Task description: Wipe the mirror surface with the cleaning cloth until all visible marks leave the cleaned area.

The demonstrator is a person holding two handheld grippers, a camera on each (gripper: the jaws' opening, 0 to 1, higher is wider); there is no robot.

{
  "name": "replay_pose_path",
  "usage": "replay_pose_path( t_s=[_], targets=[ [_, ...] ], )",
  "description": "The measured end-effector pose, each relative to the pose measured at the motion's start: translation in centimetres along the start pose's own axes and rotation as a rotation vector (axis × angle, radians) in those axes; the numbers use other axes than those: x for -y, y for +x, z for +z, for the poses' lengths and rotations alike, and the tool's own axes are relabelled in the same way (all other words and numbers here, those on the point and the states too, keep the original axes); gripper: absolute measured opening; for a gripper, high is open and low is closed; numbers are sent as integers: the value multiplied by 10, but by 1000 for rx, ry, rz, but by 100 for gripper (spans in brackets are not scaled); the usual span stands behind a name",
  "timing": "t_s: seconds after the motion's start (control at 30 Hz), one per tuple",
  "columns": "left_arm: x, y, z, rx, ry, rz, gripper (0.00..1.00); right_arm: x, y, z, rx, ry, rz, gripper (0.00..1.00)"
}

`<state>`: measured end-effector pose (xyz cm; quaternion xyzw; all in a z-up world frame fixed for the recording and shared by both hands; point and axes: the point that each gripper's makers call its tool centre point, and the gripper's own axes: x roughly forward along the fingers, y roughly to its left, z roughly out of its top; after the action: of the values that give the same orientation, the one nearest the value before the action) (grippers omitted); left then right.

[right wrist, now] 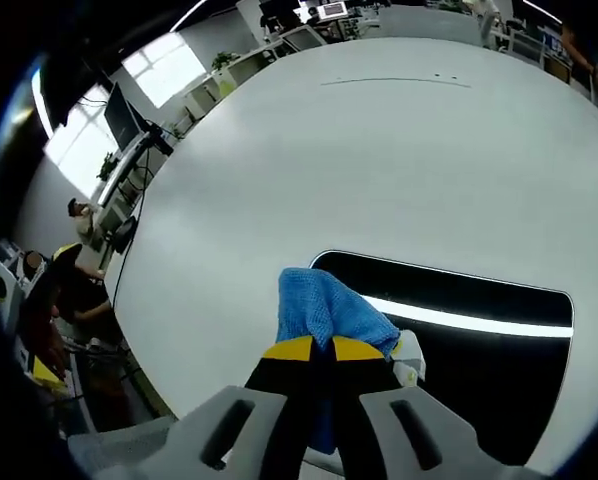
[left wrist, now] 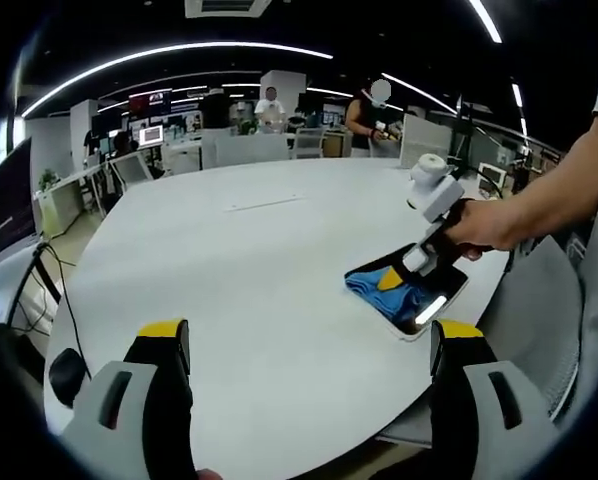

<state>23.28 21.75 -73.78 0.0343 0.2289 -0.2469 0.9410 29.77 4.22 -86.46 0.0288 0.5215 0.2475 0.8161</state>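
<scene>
A rectangular mirror [right wrist: 479,330] lies flat on the white table near its edge, reflecting a ceiling light strip. My right gripper [right wrist: 322,350] is shut on a blue cleaning cloth [right wrist: 319,305], which rests on the mirror's left end. In the left gripper view the mirror [left wrist: 434,300] is at the right, with the blue cloth [left wrist: 384,290] on it and the right gripper [left wrist: 391,280] pressing down on it, held by a person's hand. My left gripper [left wrist: 309,345] hangs open above the bare table, left of the mirror, with nothing between its jaws.
The large round white table [left wrist: 259,260] stretches far beyond the mirror. Office desks, monitors, chairs and people stand at the back. A grey chair [left wrist: 539,300] sits by the table's right edge. Cables and a dark object [left wrist: 67,372] lie at the left.
</scene>
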Motion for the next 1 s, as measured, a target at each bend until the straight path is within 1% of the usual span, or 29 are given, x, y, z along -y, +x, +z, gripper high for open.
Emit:
replay_pose_path(
  t_s=[0.07, 0.23, 0.37, 0.5, 0.67, 0.83, 1.0],
  targets=[
    [-1, 1, 3, 13, 3, 4, 99, 0, 0, 0, 2, -32, 2, 0],
    [-2, 4, 6, 28, -4, 20, 99, 2, -2, -1, 10, -31, 16, 0],
    [6, 5, 9, 37, -3, 10, 99, 4, -3, -1, 16, -39, 17, 0],
    [7, 6, 7, 31, 9, 7, 99, 9, -5, -3, 25, -38, 15, 0],
    [5, 6, 4, 30, -4, 16, 99, 23, -11, -6, 39, -15, 8, 0],
    [8, 6, 2, 26, -7, 16, 99, 33, -15, -8, 46, -2, 4, 0],
    [11, 8, 2, 28, -9, 13, 99, 38, -17, -9, 48, 1, 0, 0]
  ],
)
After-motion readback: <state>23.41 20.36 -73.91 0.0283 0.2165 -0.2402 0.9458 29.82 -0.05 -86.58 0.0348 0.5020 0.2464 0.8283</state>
